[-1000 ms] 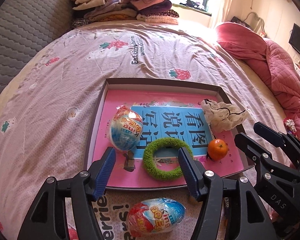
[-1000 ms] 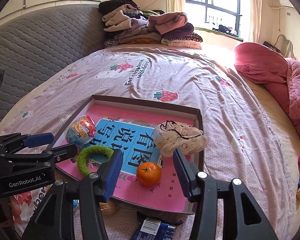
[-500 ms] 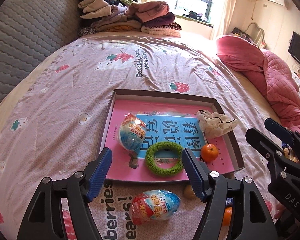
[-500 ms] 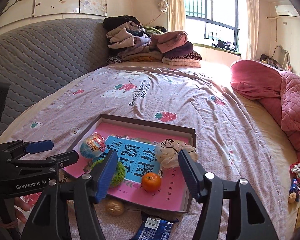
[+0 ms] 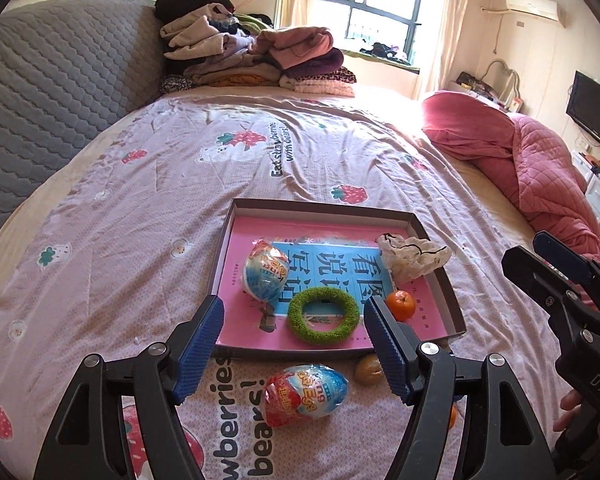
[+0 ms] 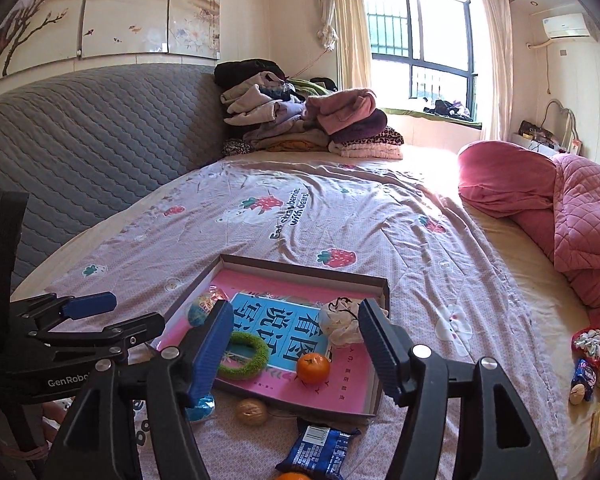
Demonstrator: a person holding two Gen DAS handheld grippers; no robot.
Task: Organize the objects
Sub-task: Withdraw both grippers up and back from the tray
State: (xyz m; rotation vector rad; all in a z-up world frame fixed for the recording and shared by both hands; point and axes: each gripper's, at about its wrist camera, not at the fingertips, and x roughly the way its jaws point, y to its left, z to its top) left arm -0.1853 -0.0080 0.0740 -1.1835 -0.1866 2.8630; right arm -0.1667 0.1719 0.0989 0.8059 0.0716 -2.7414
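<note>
While both grippers hang above the bed (image 5: 140, 208):
Box (image 5: 332, 210): shallow, on the bedspread, pink book inside.
Left gripper (image 5: 296, 344): jaws spread, nothing between them.
Right gripper (image 6: 296, 340): jaws lately widened, gripping nothing.
In box: wrapped egg (image 5: 265, 272), green ring (image 5: 323, 319), crumpled cloth (image 5: 414, 255), orange (image 5: 401, 305).
Outside box: second egg (image 5: 304, 394), walnut (image 6: 252, 411), blue packet (image 6: 320, 452).

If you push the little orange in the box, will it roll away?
Probably. The orange looks round and smooth, so a nudge would likely roll it across the flat pink book. The box rim should stop it.
</note>
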